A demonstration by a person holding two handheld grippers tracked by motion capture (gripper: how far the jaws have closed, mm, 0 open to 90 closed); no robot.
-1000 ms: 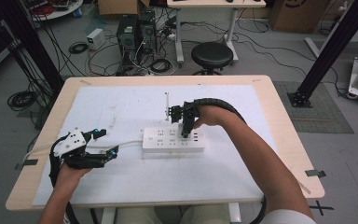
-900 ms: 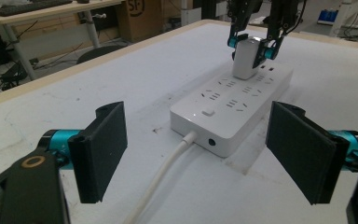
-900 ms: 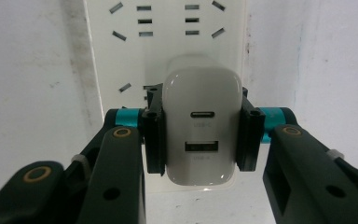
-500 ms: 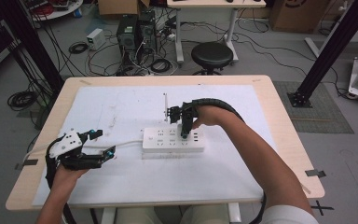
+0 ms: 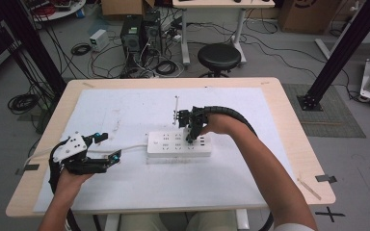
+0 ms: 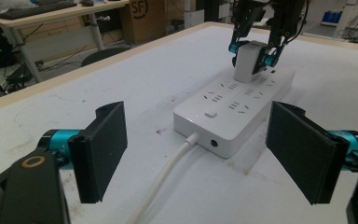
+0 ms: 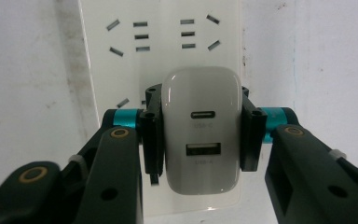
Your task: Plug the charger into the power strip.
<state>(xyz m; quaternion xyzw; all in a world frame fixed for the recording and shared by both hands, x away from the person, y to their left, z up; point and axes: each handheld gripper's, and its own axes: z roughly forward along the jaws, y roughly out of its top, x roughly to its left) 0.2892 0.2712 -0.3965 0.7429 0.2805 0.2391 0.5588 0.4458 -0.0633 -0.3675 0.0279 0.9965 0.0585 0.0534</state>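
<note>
A white power strip [image 5: 173,144] lies flat on the white mat, its cable [image 5: 130,148] running left. A white USB charger [image 7: 201,98] stands plugged into the strip's right half, also seen as a charger [image 6: 248,63] from the left gripper view. My right gripper [image 5: 191,137] points down over it with a pad against each side; its jaws have just been opening a little, with the charger still between them. My left gripper [image 5: 108,146] rests low at the strip's cable end, open, and its pads [image 6: 107,140] stand wide apart with nothing held.
The mat covers most of a wooden table [image 5: 289,120]. A thin upright rod [image 5: 176,108] stands just behind the strip. Beyond the table are a black stool [image 5: 218,57], computer cases and floor cables. A black frame post [image 5: 337,48] rises at the right.
</note>
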